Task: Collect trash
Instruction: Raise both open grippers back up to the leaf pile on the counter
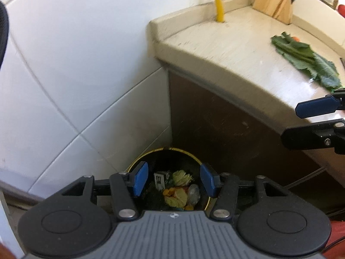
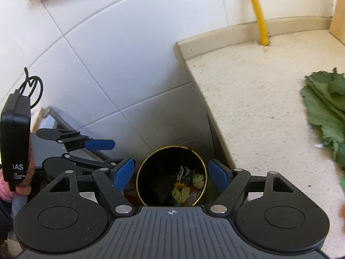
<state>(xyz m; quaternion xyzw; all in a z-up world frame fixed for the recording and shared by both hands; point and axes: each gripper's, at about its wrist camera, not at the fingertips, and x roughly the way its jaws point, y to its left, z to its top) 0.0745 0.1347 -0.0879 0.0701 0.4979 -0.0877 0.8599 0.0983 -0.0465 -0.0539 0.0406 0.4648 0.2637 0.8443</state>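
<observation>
Left gripper (image 1: 174,180) and right gripper (image 2: 171,176) both hang spread wide and empty above the round bin (image 2: 140,179), positioned for dropping; food scraps (image 2: 183,188) lie inside. Leafy greens (image 1: 306,61) remain on the countertop (image 1: 226,49).

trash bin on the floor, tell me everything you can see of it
The trash bin is round and dark, looks black inside, with a thin gold-coloured rim. It stands upright and open, with no lid in view, on the floor in the corner between the white tiled wall and the brown side of the counter. Inside lies mixed trash: yellow-green vegetable scraps, orange bits, a small black-and-white printed packet and something pale and crumpled. Both grippers hover open above it; neither touches it.
</observation>
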